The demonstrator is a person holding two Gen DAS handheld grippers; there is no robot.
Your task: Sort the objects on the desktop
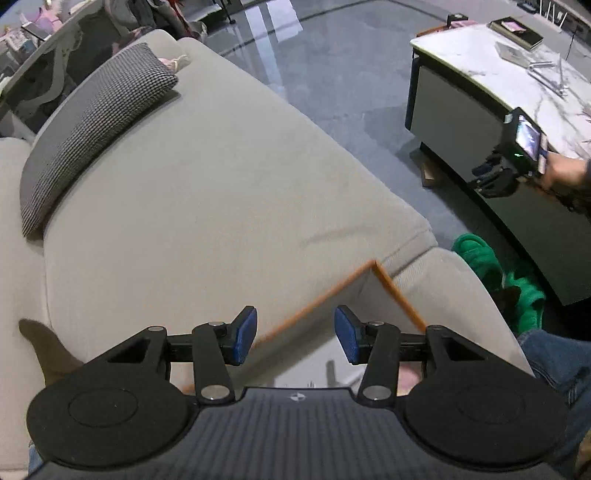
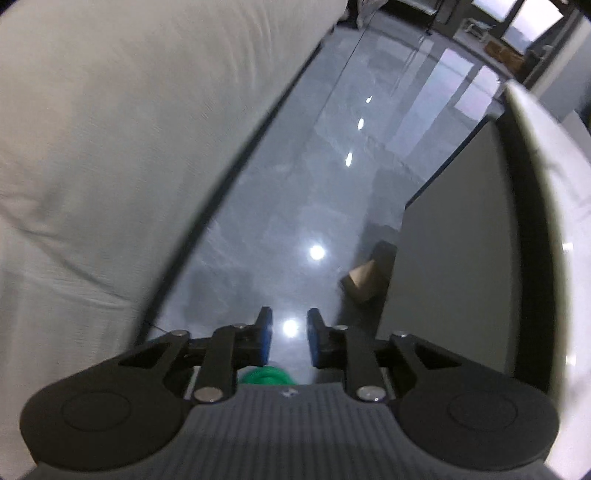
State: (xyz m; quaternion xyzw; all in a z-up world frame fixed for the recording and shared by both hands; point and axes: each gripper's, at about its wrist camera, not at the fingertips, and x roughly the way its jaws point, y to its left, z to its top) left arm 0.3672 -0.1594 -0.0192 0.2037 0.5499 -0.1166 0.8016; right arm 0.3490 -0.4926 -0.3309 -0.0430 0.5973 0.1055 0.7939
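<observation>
My left gripper (image 1: 295,332) points down over a grey sofa (image 1: 221,184), its blue pads apart. Below it lies a flat grey panel with orange edges (image 1: 362,295); one corner pokes out beyond the fingers. The panel is wider than the gap and neither pad presses on it. My right gripper (image 2: 289,332) hangs over the glossy floor with its jaws a little apart and nothing between them. In the left wrist view the right gripper (image 1: 480,178) is in a hand beside the marble-topped table (image 1: 480,62). On that table are a dark book (image 1: 515,33), a white box (image 1: 511,53) and thin sticks (image 1: 546,74).
A checked cushion (image 1: 92,133) rests on the sofa back. Green slippers (image 1: 498,273) sit on the floor between sofa and table; one slipper (image 2: 266,374) shows under my right gripper. A brown cardboard piece (image 2: 364,280) lies at the table's base. A jeans leg (image 1: 554,362) is at the right.
</observation>
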